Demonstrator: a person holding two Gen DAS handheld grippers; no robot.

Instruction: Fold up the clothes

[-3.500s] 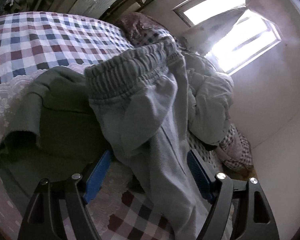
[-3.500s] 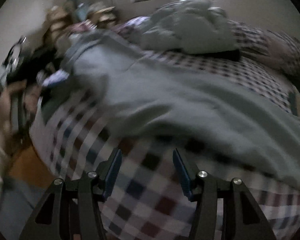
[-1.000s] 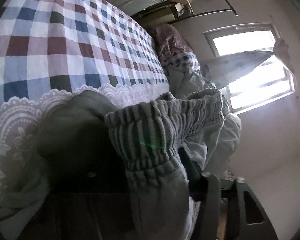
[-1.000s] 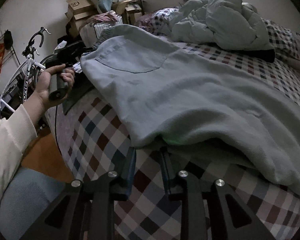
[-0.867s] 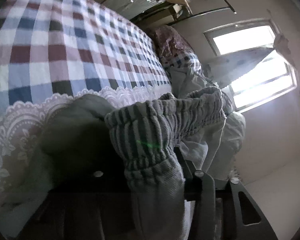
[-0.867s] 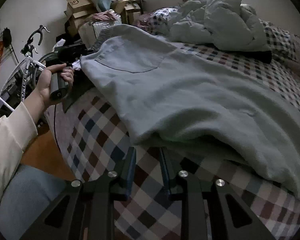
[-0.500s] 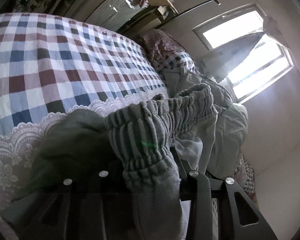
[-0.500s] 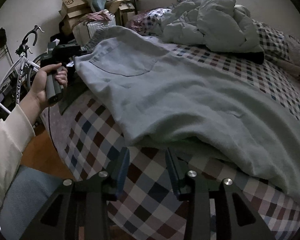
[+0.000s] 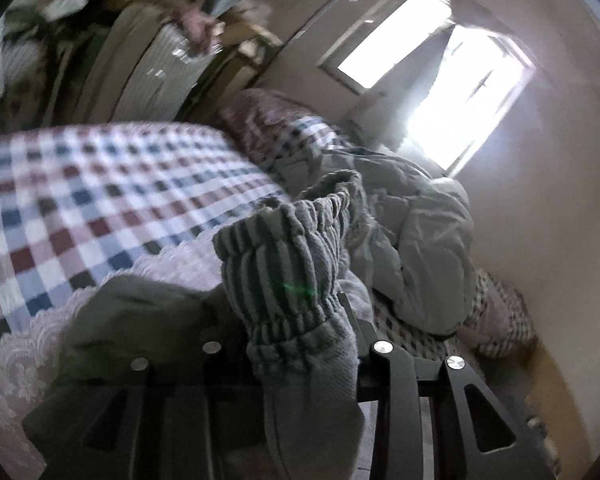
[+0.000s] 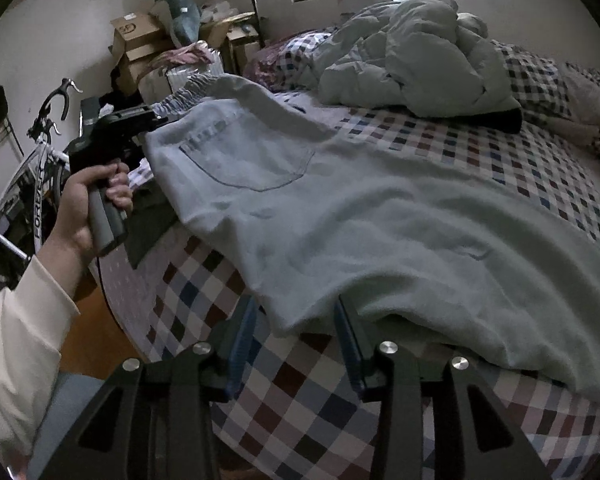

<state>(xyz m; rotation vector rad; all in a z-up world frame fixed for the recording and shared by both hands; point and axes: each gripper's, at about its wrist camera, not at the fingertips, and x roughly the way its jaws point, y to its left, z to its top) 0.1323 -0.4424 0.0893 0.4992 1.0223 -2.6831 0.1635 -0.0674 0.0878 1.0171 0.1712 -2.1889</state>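
Pale grey-blue sweatpants [image 10: 340,208] lie spread across the checkered bed [image 10: 500,152], a back pocket facing up and the ribbed elastic waistband [image 9: 284,264] gathered at the bed's edge. The left gripper [image 9: 288,332] has just been closing and is clamped on that waistband. The right gripper [image 10: 296,320] has just been opening; its jaws stand apart with the pants' near edge between them, unpressed. The right wrist view alone shows the person's left hand [image 10: 88,204], cardboard boxes [image 10: 136,44] and a bicycle [image 10: 40,160]; the left wrist view shows a dark green garment [image 9: 132,320].
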